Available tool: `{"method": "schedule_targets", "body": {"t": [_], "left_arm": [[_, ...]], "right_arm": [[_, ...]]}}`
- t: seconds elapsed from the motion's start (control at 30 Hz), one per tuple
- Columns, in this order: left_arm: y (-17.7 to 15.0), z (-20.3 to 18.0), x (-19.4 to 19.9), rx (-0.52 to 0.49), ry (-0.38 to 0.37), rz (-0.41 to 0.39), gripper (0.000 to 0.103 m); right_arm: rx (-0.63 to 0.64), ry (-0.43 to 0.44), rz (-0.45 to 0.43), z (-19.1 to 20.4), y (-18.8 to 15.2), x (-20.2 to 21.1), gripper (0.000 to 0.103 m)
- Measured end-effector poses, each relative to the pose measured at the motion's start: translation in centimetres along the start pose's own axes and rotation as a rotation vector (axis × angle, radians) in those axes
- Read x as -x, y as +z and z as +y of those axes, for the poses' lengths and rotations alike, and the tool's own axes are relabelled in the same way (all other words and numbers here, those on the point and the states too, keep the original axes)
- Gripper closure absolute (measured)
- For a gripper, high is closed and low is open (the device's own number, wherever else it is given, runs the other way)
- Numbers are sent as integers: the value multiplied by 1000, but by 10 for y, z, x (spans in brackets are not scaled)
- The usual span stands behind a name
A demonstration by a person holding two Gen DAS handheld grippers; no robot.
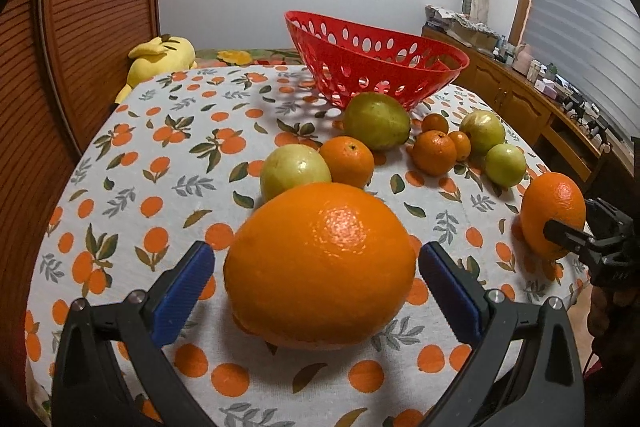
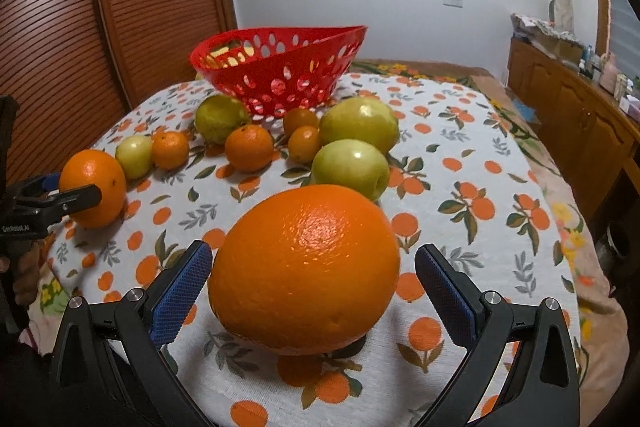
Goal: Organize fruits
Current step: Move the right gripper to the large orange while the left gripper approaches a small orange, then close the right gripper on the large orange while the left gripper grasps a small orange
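The left gripper [image 1: 316,267] has its blue-padded jaws spread apart around a large orange [image 1: 320,265] that sits on the tablecloth [image 1: 160,163], with a sliver of room on either side and neither pad touching. The right gripper [image 2: 314,267] is likewise spread wide around a second large orange [image 2: 304,279], gaps showing on both sides. Ahead of both grippers lies a loose cluster of fruit: a pear [image 1: 376,121], pale green apples [image 1: 294,169], and small tangerines [image 1: 434,151]. Beyond the cluster stands the empty red perforated basket [image 1: 376,67], near the table's far edge. To the left gripper's left the patterned cloth runs bare to the rounded rim. A slatted wooden door [image 1: 92,27] stands beyond that side, a wooden sideboard [image 2: 572,107] off to the right.
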State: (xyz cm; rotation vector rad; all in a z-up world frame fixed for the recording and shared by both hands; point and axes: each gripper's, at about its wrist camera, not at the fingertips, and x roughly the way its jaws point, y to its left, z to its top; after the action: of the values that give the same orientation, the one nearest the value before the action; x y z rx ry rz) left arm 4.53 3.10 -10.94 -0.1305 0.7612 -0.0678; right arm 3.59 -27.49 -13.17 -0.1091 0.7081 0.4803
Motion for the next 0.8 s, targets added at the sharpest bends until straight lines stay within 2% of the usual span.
{"method": "schedule_targets", "body": {"t": [0.1,0.23,0.43,0.8], "left_arm": [[0,2,-2,12,-18,8,4],[-1,3,-4,16,-33,11,11],[-1,5,-3,23,-45,1,12],[-2,11,-7,62,-86,20,11]], "right_arm": [[1,2,8,0,-2,-2,0],[4,13,19,-1,-3,-5,0],[6,35,23,-2,-4,-6,8],[-1,55,16,-3,-4,-5,9]]}}
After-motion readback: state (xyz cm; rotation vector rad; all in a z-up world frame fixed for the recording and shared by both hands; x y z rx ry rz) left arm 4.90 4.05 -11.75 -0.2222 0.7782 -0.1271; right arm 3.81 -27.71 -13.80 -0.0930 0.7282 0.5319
